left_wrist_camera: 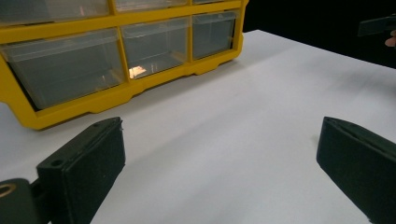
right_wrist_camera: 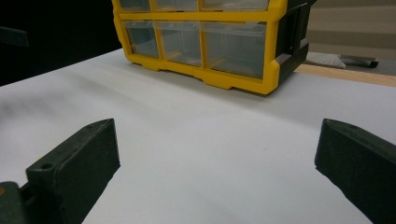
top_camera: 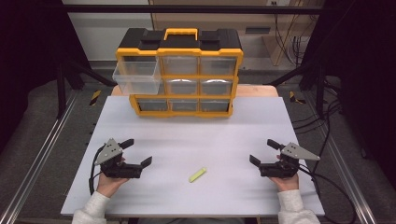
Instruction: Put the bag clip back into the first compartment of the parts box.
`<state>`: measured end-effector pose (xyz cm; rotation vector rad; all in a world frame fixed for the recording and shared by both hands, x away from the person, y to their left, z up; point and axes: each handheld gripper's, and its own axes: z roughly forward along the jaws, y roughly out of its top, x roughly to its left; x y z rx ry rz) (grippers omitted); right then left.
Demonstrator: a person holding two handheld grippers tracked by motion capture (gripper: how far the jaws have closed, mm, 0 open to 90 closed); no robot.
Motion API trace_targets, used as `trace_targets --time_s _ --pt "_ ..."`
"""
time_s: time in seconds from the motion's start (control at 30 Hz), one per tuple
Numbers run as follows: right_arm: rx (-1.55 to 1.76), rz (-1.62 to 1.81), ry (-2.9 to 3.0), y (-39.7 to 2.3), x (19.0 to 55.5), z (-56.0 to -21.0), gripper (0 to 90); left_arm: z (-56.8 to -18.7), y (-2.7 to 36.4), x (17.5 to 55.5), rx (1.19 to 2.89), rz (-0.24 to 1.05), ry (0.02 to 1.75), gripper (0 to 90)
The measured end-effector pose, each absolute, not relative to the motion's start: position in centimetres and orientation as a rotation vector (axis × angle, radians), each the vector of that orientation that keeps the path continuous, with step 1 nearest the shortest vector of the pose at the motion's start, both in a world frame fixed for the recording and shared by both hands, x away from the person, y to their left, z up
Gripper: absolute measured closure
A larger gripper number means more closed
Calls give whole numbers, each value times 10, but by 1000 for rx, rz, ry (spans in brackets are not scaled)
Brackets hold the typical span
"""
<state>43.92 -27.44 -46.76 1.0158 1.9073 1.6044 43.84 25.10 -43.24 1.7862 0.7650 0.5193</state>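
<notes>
We see a green stick lying on the table between both tools, left tool and right tool gaping empty; its long axis slants far-right, slightly nearer the left

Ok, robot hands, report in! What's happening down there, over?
Left gripper open, right gripper open, both holding nothing. Yellow-green stick lying flat between them on table. Top-left drawer of organizer pulled out. Nothing in the way.
</notes>
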Motion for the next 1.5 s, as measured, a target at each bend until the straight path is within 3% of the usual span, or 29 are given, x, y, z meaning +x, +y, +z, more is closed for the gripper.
trace_targets --time_s 1.5 --pt "1019 1602 1910 -274 439 -468 4 -416 159 436 1951 401 668 17"
